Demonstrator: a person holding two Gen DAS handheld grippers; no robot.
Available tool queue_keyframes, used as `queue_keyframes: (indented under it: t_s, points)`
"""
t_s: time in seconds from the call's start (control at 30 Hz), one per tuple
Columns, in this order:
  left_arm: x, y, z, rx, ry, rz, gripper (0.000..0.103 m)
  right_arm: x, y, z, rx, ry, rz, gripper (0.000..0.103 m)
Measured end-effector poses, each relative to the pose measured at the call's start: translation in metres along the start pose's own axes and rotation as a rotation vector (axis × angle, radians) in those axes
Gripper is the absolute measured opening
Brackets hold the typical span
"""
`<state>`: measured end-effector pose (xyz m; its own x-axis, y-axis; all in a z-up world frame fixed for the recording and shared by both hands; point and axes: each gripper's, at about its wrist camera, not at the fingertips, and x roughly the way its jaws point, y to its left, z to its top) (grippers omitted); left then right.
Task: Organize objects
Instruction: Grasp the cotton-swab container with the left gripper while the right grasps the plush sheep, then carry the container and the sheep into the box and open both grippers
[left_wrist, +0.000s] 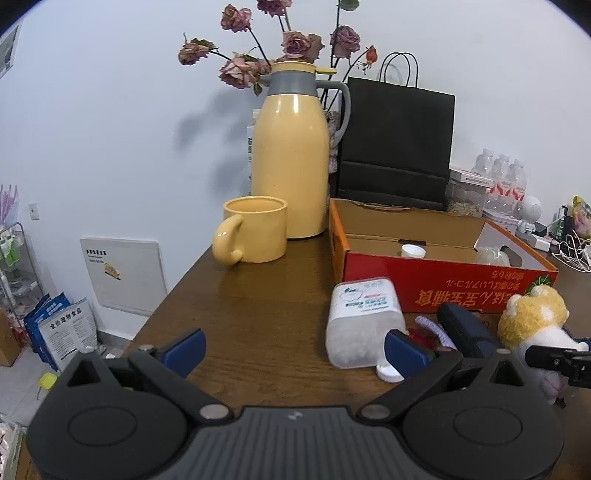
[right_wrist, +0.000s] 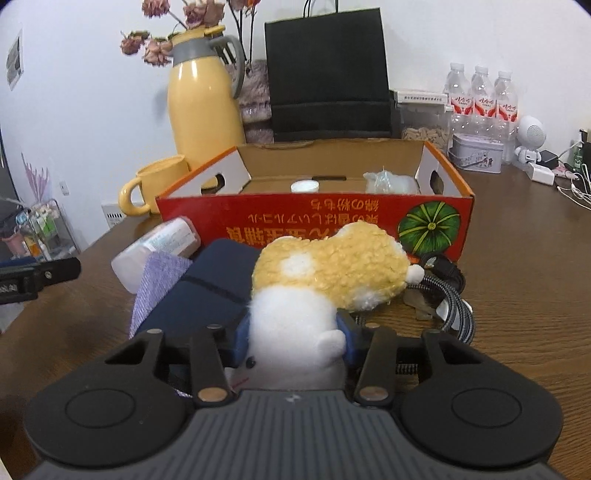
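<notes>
A brown wooden tabletop (left_wrist: 258, 302) is shown; at the far left a yellow ceramic mug (left_wrist: 255, 229) stands beside a tall yellow thermos jug with a grey collar (left_wrist: 290, 155); the left tongs (left_wrist: 295, 350) are held wide apart with nothing between them, near a clear plastic bottle lying on its side (left_wrist: 360, 325); behind it an open red and orange cardboard box (right_wrist: 314, 218) is placed; a dark blue pouch (right_wrist: 207, 291) lies before the box; further right, the yellow and white plush toy (right_wrist: 325, 273) is gripped at its white body by the right tongs (right_wrist: 295, 339), just before the box.
</notes>
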<state>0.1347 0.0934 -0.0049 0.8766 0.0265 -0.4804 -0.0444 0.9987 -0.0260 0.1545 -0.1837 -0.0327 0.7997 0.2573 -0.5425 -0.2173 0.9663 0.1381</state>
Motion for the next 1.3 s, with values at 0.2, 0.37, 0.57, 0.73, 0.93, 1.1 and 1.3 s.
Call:
queue_keyframes:
  t_s: [0.2, 0.37, 0.57, 0.73, 0.93, 1.1, 1.3]
  points:
    - [0.019, -0.016, 0.013, -0.002, 0.012, -0.019, 0.103, -0.013, -0.01, 0.009, 0.002, -0.066, -0.01, 0.046]
    - [0.055, -0.027, 0.027, -0.06, 0.065, -0.042, 0.103, -0.016, -0.022, 0.014, -0.007, -0.105, -0.048, 0.046]
    - [0.085, -0.038, 0.032, -0.112, 0.115, -0.049, 0.102, -0.009, -0.037, 0.021, -0.002, -0.121, -0.059, 0.046]
    - [0.101, -0.039, 0.024, -0.168, 0.175, -0.063, 0.069, -0.002, -0.046, 0.019, 0.02, -0.122, -0.05, 0.046]
    - [0.085, -0.041, 0.02, -0.151, 0.116, -0.052, 0.067, -0.004, -0.047, 0.017, 0.017, -0.136, -0.037, 0.046]
    - [0.064, -0.043, 0.021, -0.139, 0.04, -0.028, 0.066, -0.009, -0.046, 0.017, 0.011, -0.153, -0.027, 0.046]
    - [0.043, -0.047, 0.03, -0.105, -0.063, 0.0, 0.065, -0.015, -0.046, 0.024, -0.006, -0.173, -0.018, 0.046]
